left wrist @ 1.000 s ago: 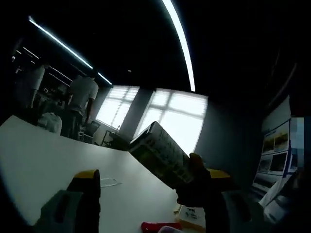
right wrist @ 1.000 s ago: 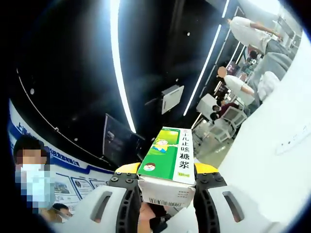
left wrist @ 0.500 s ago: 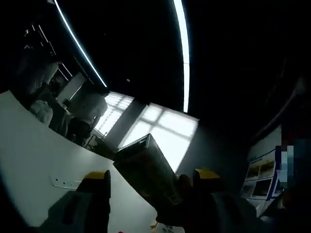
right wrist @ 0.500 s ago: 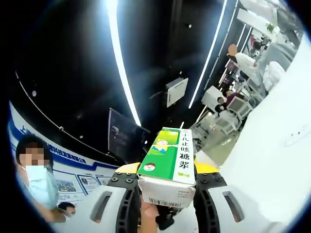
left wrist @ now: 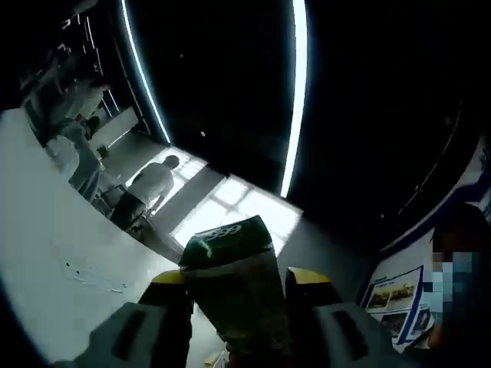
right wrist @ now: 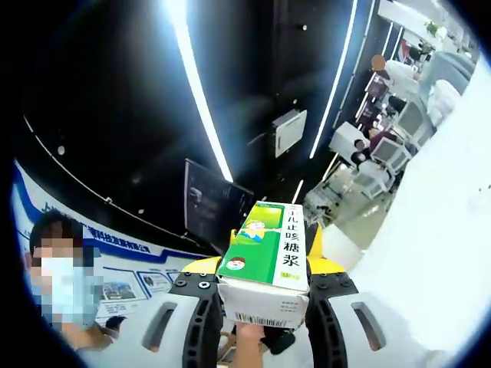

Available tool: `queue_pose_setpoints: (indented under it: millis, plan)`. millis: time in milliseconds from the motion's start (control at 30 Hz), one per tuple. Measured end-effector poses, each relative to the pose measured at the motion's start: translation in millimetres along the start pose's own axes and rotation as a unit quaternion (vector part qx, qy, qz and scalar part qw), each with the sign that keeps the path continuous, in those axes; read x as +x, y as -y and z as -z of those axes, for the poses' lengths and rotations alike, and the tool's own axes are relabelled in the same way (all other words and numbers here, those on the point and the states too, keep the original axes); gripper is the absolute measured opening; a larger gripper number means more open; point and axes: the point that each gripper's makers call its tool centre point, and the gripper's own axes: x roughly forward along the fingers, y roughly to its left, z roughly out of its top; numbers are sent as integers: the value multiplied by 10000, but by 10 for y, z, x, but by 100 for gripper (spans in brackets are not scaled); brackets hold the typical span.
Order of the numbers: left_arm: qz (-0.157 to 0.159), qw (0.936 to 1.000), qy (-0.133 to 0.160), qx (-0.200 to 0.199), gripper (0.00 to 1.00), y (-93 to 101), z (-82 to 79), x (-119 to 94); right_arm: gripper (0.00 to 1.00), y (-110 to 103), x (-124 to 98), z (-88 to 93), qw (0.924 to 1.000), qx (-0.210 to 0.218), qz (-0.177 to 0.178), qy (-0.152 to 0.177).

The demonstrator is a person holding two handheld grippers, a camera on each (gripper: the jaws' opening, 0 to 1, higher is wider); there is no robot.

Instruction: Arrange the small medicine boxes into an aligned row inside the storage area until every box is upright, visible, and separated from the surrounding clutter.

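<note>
In the right gripper view, the green-and-white medicine box [right wrist: 267, 261] sits clamped between my two jaws, its barcode end toward the camera and its long axis running forward, away from the lens; my right gripper [right wrist: 265, 299] is closed on it, both jaws pressed against its sides. A fingertip [right wrist: 249, 335] shows just beneath the box. In the left gripper view, a second box, the dark green box [left wrist: 236, 287], stands between the jaws of my left gripper [left wrist: 234, 295], lit from behind and hard to read; the yellow-tipped jaws lie close against its two sides, so I record that gripper as gripping it. Both boxes are held up in the air, well above the white table [left wrist: 46, 253], which also appears at the right edge of the right gripper view [right wrist: 430, 253]. A small white strip [left wrist: 88, 274] lies flat on the table. Beyond, long ceiling light strips [right wrist: 196, 92] run overhead, a bright window [left wrist: 230, 211] stands behind the left box, people [left wrist: 149, 184] are near desks, and posters [left wrist: 391, 295] line the wall.
</note>
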Motion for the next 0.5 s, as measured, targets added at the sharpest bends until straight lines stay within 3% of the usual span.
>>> queue_pose_setpoints:
  millis: [167, 267, 500]
  plan:
    - [149, 9990, -13, -431, 40, 186, 129, -102, 39, -148, -71, 158, 9997, 205, -124, 13]
    - [175, 9980, 106, -605, 39, 279, 178, -200, 39, -222, -97, 331, 9990, 339, -150, -250]
    - [187, 9983, 148, -538, 38, 419, 314, -325, 41, -316, -174, 546, 9960, 648, 63, -619]
